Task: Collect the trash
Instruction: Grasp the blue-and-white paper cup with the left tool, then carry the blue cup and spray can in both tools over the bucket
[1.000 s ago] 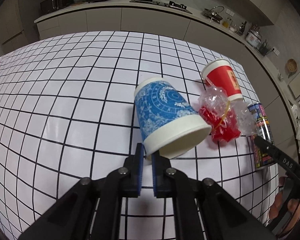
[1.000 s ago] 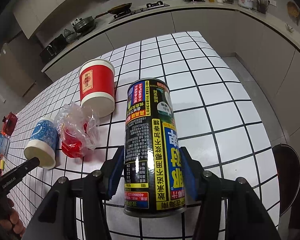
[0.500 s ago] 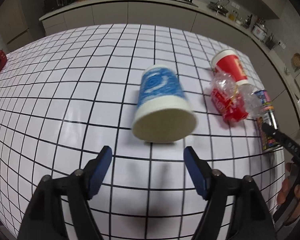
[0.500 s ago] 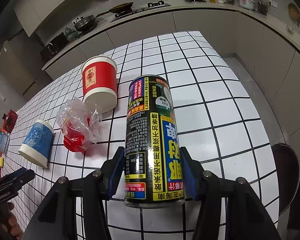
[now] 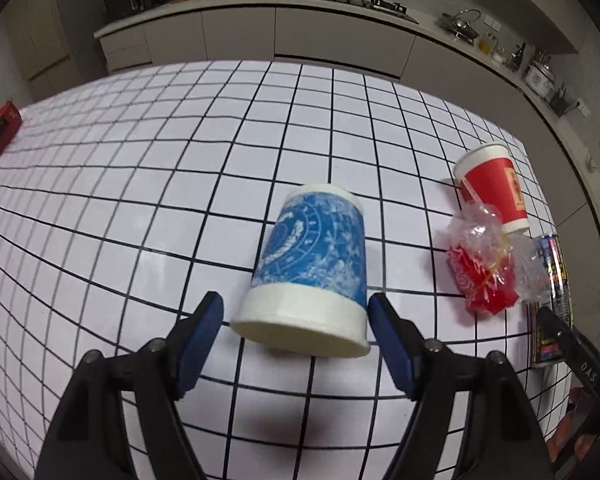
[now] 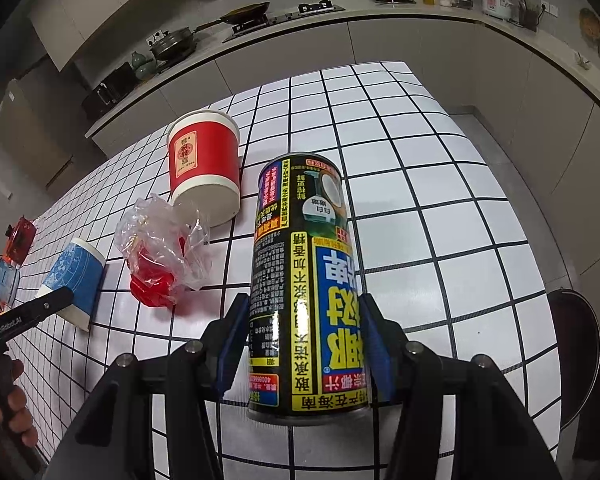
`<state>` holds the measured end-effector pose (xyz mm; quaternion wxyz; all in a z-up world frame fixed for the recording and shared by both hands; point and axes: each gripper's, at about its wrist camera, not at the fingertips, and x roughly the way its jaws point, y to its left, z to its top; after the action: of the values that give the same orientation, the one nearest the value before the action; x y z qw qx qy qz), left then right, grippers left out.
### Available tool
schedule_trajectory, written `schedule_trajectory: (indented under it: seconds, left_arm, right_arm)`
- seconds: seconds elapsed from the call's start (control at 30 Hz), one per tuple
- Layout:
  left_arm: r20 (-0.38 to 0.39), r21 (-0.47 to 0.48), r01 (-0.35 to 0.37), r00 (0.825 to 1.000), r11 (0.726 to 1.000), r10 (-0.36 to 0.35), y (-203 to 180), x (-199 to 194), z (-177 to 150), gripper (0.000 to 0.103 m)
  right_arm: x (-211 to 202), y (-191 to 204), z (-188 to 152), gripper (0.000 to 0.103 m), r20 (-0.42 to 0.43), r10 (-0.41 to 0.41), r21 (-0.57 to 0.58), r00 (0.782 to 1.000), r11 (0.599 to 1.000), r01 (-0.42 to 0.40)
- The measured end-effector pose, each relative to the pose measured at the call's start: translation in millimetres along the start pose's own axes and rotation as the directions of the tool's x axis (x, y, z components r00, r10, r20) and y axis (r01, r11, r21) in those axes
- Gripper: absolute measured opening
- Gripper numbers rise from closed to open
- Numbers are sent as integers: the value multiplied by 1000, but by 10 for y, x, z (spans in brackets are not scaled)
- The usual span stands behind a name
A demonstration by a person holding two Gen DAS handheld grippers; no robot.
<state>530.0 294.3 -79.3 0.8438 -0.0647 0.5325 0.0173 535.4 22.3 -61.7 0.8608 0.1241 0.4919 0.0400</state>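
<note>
Left gripper [image 5: 294, 322] wide open, blue pads either side of the blue cup [image 5: 312, 264], not touching it. Blue cup standing mouth-down on the white tiled table [image 5: 140, 184], wide rim nearest the camera, right between the fingers. Right gripper [image 6: 304, 340] closed on the black can [image 6: 302, 280], pads pressed to both sides low on the body, label reading upside down. Cannot tell whether the can base rests on the table or hangs just above it.

Red cup [image 6: 204, 168] also mouth-down, just beside the can and touching the crumpled plastic bag [image 6: 160, 256]. Bag with red wrapper inside, lying between red cup and blue cup. No bin visible in either view.

Risks, as judgement only:
- Closing on the flared rim of the blue cup: thin paper wall, likely to crush or squirt forward out of the pads. Higher up the wall probably safer.
- Left fingertips near the table: scraping or tipping the cup before closure.
- Can gripped low, tall body above the pads: a quick swing could pivot it or slip it loose; smooth metal, little friction.
- Can swinging left could knock the red cup or drag the bag.
- Both grippers close together near the bag: collision possible if both move inward.
</note>
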Motion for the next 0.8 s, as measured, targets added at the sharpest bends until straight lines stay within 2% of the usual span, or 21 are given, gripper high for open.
schedule_trajectory:
  seconds: [0.2,0.4,0.63,0.8]
  left_arm:
    - [41,18,53,998,998,-54,11,-4,-43,63]
    - [83,8,87,993,996,-87,12,-110,-113,52]
    - [116,65,161,979,985,-168,-179,-344,-285,51]
    - [97,180,257,956,950,-277,-584,-502,-440,51]
  right_arm:
    - [68,-5,3,56,-14,-4,4,1000,1000,4]
    - [13,-14,-25,55,16,-2,0,1000,1000,2]
    - [-238,-49,-127,55,62,-2,8,998,1000,1]
    - [-530,-195,-318,55,110,-14,69,994,998,6]
